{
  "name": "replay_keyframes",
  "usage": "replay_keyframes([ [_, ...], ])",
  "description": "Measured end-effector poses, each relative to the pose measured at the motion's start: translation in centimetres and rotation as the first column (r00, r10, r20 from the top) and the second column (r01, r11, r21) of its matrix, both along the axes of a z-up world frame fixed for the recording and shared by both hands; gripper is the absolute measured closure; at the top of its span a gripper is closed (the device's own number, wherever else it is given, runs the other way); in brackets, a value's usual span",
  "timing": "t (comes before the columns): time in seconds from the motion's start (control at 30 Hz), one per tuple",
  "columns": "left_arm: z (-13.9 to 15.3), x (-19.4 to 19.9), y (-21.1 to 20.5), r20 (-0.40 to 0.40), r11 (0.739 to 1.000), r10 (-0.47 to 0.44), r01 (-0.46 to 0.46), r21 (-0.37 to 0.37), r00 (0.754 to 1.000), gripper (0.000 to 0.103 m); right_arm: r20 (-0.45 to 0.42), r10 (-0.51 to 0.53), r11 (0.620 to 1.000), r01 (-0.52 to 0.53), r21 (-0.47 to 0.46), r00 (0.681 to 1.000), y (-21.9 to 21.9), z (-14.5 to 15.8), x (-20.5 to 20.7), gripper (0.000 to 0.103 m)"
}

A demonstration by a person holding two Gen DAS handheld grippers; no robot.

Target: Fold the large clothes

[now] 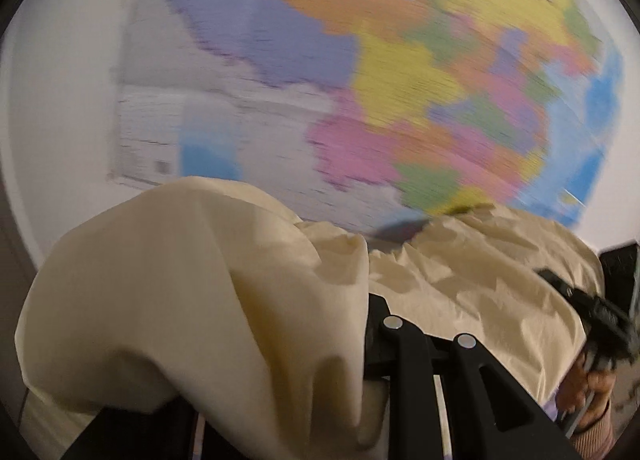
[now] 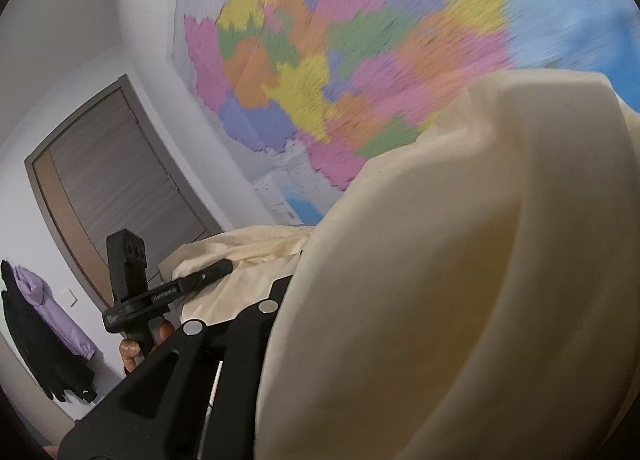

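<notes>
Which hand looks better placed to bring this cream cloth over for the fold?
Nearly even, leaning left. Both grippers hold the cream cloth lifted, but the left gripper pinches a clear edge, while cloth billows over the right gripper and mostly hides its jaws.

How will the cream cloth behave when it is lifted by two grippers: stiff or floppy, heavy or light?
Probably floppy: the cream cloth drapes in soft folds over the left gripper. It likely sags between grips, as its wrinkled span toward the right gripper suggests. It billows, so seemingly light.

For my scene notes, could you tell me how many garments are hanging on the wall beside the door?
2: a black garment to the left, and a purple hooded garment overlapping its right side. More may be hidden beneath them.
</notes>
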State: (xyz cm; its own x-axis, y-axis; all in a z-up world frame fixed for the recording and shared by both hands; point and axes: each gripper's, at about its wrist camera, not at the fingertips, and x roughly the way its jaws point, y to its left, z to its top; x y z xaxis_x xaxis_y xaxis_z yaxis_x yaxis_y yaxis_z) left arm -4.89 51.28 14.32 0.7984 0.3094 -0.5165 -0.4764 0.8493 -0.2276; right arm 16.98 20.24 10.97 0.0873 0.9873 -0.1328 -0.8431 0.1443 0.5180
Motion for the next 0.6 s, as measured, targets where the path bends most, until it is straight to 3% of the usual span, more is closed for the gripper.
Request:
replay_keyframes([
  [0.17, -3.0, -1.2, 6.3, 0.009, 0.994, 0.108, -0.109, 0.017, 0.994, 0.081, -0.017, 0.058, 0.998, -0.058, -0.016, 0.998, 7.3, -4.0, -0.6, 0.090],
  [0.23, -6.5, -1.5, 8.8, -0.034, 0.987, 0.159, -0.159, -0.010, 0.987, 0.081, -0.065, 0.076, 0.993, -0.081, -0.081, 0.995, 9.3, -7.3, -0.9, 0.090],
  [0.3, -11.8, -1.7, 11.7, -0.125, 0.974, 0.181, -0.195, -0.116, 0.976, 0.081, -0.180, 0.111, 0.974, -0.143, -0.175, 0.977, 11.5, -11.9, -0.6, 0.089],
  [0.37, -15.8, -1.9, 12.8, -0.213, 0.958, 0.221, -0.252, -0.136, 0.952, 0.079, -0.239, 0.103, 0.959, -0.161, -0.235, 0.966, 12.2, -15.5, -0.5, 0.087],
  [0.43, -18.4, -2.7, 13.4, -0.214, 0.950, 0.225, -0.263, -0.170, 0.951, 0.073, -0.273, 0.114, 0.958, -0.179, -0.224, 0.955, 11.5, -16.9, -0.5, 0.077],
  [0.5, -18.8, -3.4, 13.8, -0.182, 0.940, 0.232, -0.268, -0.209, 0.956, 0.072, -0.282, 0.121, 0.951, -0.193, -0.242, 0.952, 10.9, -16.8, -0.6, 0.068],
  [0.6, -18.6, -3.4, 13.9, -0.189, 0.942, 0.231, -0.268, -0.201, 0.954, 0.070, -0.262, 0.128, 0.936, -0.203, -0.287, 0.957, 9.5, -16.0, -1.2, 0.045],
])
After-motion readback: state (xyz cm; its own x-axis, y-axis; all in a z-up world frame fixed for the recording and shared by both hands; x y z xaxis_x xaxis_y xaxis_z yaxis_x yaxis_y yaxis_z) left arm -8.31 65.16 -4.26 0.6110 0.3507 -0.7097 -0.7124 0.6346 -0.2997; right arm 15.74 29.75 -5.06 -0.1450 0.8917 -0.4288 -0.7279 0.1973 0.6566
